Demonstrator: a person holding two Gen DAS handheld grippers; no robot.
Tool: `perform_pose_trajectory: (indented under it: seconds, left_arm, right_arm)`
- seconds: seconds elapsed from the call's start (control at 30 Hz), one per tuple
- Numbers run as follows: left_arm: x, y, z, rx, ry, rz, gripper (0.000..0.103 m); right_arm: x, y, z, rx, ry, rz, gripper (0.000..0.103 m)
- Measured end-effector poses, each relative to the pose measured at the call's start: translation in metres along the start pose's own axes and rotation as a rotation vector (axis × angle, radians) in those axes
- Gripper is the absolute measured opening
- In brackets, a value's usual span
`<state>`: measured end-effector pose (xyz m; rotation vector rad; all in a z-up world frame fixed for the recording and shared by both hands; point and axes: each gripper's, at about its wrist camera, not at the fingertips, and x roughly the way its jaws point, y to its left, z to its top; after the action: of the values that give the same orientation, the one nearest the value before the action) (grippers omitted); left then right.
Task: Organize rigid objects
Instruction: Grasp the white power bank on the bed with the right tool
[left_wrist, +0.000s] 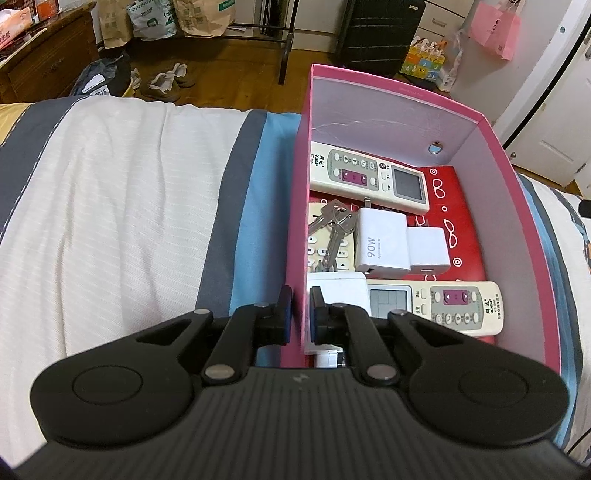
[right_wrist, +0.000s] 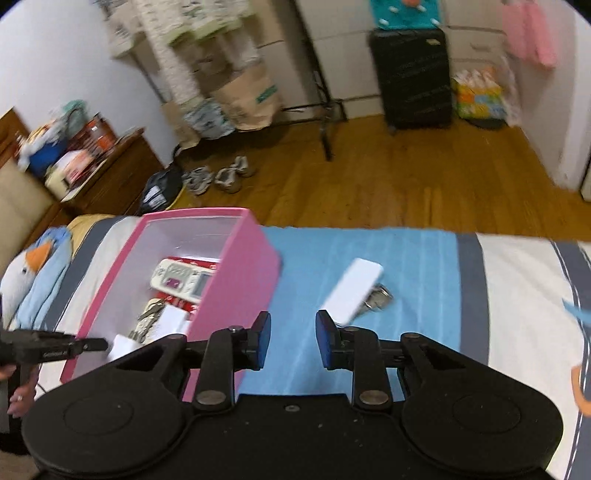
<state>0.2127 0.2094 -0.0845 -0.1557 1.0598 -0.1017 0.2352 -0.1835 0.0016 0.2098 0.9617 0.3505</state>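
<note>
Left tool (left_wrist: 300, 314) clamped on pink box (left_wrist: 399, 96) wall; right tool (right_wrist: 292, 338) parted, empty (open bed (right_wrist: 406, 266) ahead).

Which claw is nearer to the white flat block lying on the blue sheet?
Right. The right claw is open just before the white block; the left claw grips the pink box wall, farther away.

The right tongs (right_wrist: 292, 339) hang over the blue stripe of the bed (right_wrist: 417, 266), jaws apart, with nothing between them. Beyond them, a white flat box (right_wrist: 352, 291) lies tilted on the blue stripe, and something shiny and blurred (right_wrist: 380, 297) peeks from under its right side. Toward the left edge of the bed stands a pink box (right_wrist: 240, 295); inside are a white remote (right_wrist: 183, 278), keys (right_wrist: 147, 317) and a white charger (right_wrist: 173, 317). The left tongs (right_wrist: 96, 345) reach to the box's near left wall.
</note>
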Motion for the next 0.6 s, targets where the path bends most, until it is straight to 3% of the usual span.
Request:
perform_pose_trajectory:
  seconds: [0.2,0.47,0.6]
  left_arm:
    - [0.000,0.000,0.001,0.000,0.003,0.004,0.008]
    - [0.000,0.000,0.000,0.007,-0.002,0.008,0.008]
    - [0.000,0.000,0.000,0.009,-0.003,0.006,0.008]
  right_arm:
    - [0.029,-0.028,0.001,0.113,0.040,0.033,0.037]
    - [0.093,-0.044,0.007,0.261,0.178,0.096,0.037]
    - [0.118,-0.048,0.011,0.304,0.197,0.037,0.042]
